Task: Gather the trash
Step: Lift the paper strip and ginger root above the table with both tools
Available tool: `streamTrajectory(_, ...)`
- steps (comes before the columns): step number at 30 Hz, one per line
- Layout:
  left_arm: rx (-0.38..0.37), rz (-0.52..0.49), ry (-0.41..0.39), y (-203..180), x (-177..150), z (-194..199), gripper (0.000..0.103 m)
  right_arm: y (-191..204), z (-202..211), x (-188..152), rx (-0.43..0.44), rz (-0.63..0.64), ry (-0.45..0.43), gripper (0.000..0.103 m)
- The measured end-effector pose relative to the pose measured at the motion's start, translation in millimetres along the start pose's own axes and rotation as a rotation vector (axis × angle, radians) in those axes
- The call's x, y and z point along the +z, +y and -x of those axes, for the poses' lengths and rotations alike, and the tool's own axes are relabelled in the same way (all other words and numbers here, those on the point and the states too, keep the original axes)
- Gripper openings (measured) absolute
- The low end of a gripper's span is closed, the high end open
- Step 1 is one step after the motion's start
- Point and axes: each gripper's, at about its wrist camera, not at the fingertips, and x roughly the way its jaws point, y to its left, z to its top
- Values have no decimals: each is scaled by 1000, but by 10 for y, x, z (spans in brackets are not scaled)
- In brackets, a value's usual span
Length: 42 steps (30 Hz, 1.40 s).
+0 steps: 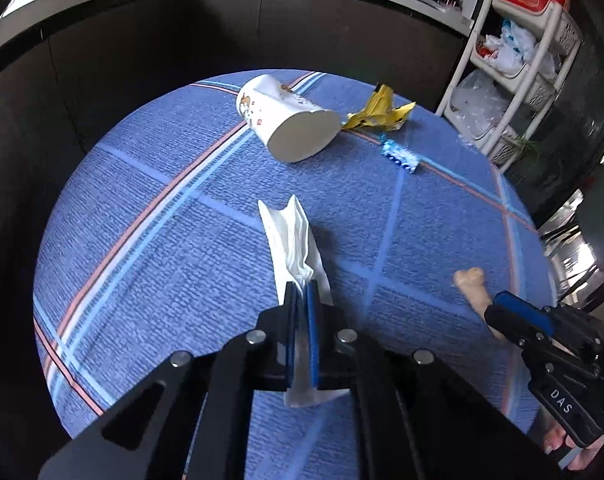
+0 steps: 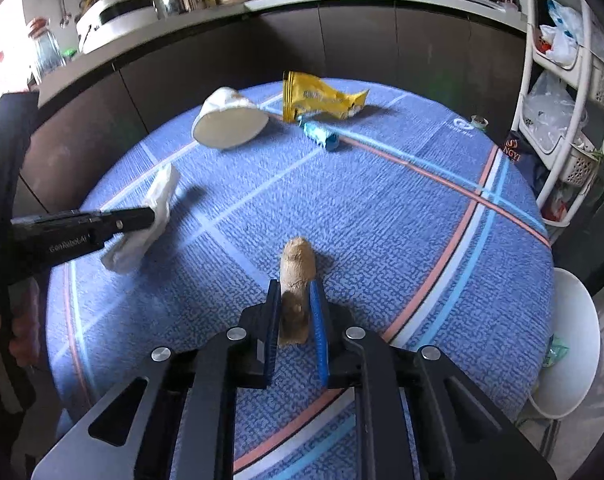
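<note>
Both grippers are over the round table (image 2: 381,216), and each has something in its bite. The left gripper (image 1: 301,292) is clamped tight on a white tissue (image 1: 292,236): soft, crumpled paper that sticks out past the blue pads, with its tail hanging below them. Seen from the right wrist, the tissue (image 2: 150,220) hangs at the near left of the table, at the tip of that black tool.

The right gripper (image 2: 296,296) is closed on a knobbly beige piece of ginger (image 2: 298,264), rough-skinned and rounded at the top, squeezed between the two blue pads. In the left wrist view that ginger (image 1: 471,284) pokes out near the right rim.

The tablecloth is a woven blue fabric crossed by pink, white and light-blue stripes. There is wide open cloth in the middle, between the two tools. At the far side lies the rest of the trash: a white paper cup (image 2: 230,120) on its side with its mouth towards us, a crinkled yellow wrapper (image 2: 321,98) just right of it, and a small blue wrapper (image 2: 321,134) just in front. Beyond the far edge runs a dark cabinet (image 2: 341,40), and past the right edge stands a white rack (image 2: 557,120) and a white bin (image 2: 569,344).
</note>
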Motion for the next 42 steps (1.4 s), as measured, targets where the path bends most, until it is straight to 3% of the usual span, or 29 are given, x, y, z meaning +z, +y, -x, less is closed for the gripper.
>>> streamTrajectory(14,-59,-79,-70,-577,-9,477,6,-333,537,-84,9,-82,-103,10)
streamTrajectory(28,-77,-116,-51,-781,-88,452,6,-395,244,-373,4,-58,17,12)
streamTrajectory(33,-81,-105,-47,-749,-95,435,6,-290,164,-314,-31,5,35,23)
streamTrajectory(37,-83,-98,-40,-717,-113,415,6,-215,102,-267,-71,51,36,22)
streamTrajectory(38,-83,-96,-39,-712,-120,412,6,-206,94,-256,-80,59,38,17)
streamTrajectory(42,-83,-85,-38,-675,-127,407,6,-215,100,-234,-62,55,40,17)
